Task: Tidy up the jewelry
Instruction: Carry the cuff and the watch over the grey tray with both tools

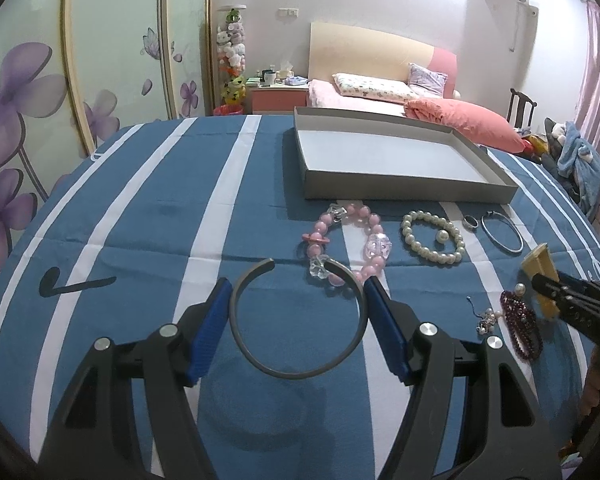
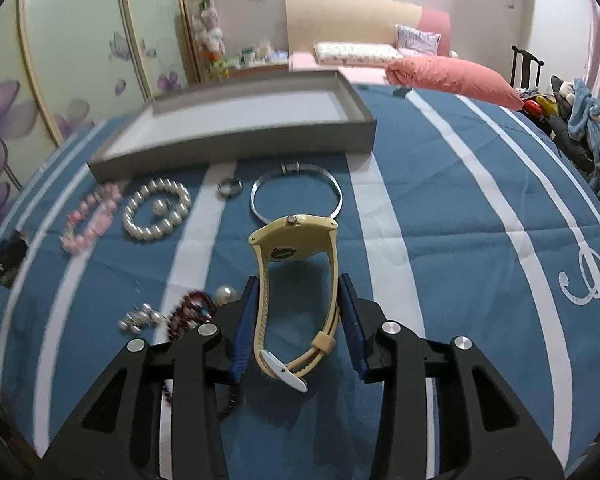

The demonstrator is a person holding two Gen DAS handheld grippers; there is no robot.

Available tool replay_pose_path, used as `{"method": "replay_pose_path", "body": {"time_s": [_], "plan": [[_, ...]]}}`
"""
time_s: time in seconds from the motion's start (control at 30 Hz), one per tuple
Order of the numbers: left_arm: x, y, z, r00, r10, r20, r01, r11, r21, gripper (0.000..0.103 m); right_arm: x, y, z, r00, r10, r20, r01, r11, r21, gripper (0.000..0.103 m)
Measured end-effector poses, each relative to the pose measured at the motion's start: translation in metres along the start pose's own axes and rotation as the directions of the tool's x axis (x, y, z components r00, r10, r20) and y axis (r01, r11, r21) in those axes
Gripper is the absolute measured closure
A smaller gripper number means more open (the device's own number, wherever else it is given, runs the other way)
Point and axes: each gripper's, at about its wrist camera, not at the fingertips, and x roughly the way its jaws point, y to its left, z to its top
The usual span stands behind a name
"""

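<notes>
Now: L gripper [image 1: 298, 286] pinching grey open bangle [image 1: 296, 324] across width, lifted over blue striped cloth [image 1: 148, 208]. R gripper [image 2: 296, 292] closed on cream watch [image 2: 296, 276], prob. strap only. Carry level to empty grey tray [image 1: 403, 191]; lower, then release gently.
</notes>
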Motion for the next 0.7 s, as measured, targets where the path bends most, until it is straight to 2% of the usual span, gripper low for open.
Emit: {"method": "replay_pose_path", "body": {"time_s": [0.17,0.27,0.47,0.57,0.7], "plan": [[0.000,-0.001,-0.001,1.000,-0.001,-0.002,0.001,1.000,0.002,0.037,0.002,0.003,0.002,1.000,-0.030,-0.008,0.029,0.999,-0.019,0.051],[-0.001,-0.002,-0.001,1.000,0.000,0.000,0.000,1.000,0.002,0.037,0.004,0.003,0.003,0.999,-0.031,-0.012,0.030,0.999,-0.028,0.051],[-0.002,-0.001,0.000,1.000,0.001,0.008,-0.001,1.000,-0.003,0.037,0.001,-0.001,0.001,1.000,0.003,-0.008,-0.003,1.000,-0.021,0.064],[-0.006,0.000,0.001,1.000,-0.001,0.027,0.001,1.000,-0.011,0.037,-0.010,-0.003,0.004,0.999,0.017,0.051,-0.017,1.000,-0.005,0.065],[-0.016,-0.001,0.008,0.997,-0.001,0.079,0.002,1.000,-0.018,0.037,-0.040,-0.007,0.012,0.977,0.034,0.209,-0.037,0.999,0.010,0.065]]}}
